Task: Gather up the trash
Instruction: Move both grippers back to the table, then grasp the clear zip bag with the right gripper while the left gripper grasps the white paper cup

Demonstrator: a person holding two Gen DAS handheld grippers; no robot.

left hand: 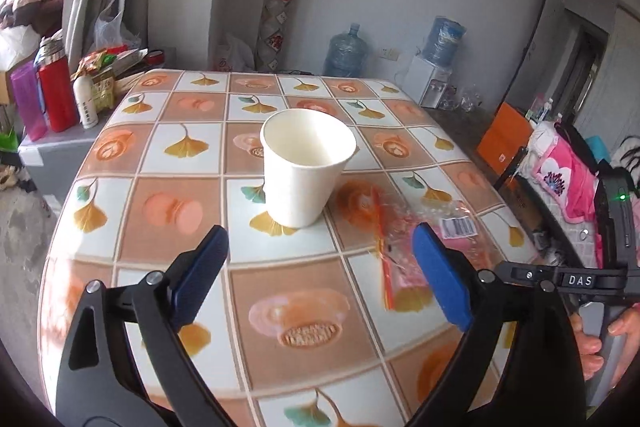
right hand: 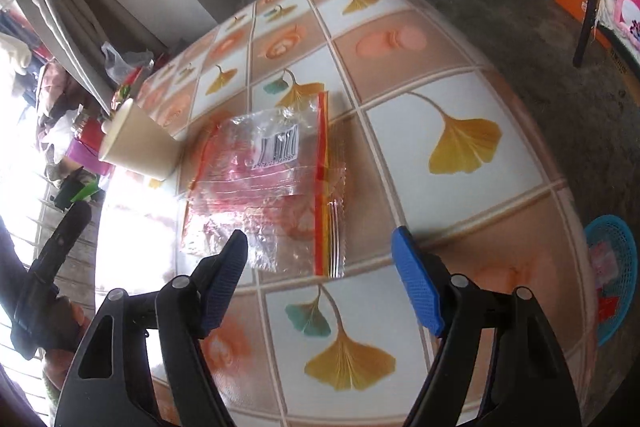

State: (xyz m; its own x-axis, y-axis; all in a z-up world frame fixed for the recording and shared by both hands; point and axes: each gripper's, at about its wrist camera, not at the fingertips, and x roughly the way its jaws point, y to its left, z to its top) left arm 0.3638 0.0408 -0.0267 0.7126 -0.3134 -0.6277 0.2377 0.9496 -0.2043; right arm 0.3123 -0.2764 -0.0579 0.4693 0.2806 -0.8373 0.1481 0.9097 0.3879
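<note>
Hovering with both pairs of jaws gaping wide and empty: left gripper [left hand: 320, 259] facing the upright white paper cup [left hand: 307, 167] standing on the tiled-pattern tablecloth [left hand: 160, 155], right gripper [right hand: 320, 255] over the near edge of the clear crinkled plastic zip bag with red-and-yellow strip [right hand: 272, 187] lying flat just beside that cup. Probably best straddling the cup wall squarely and pinching the bag's loose edge rather than its flat middle.

"das" | on right hand-held gripper [left hand: 576, 281] | barcode label [right hand: 280, 145] on plastic bag [right hand: 264, 187] unreadable
</note>
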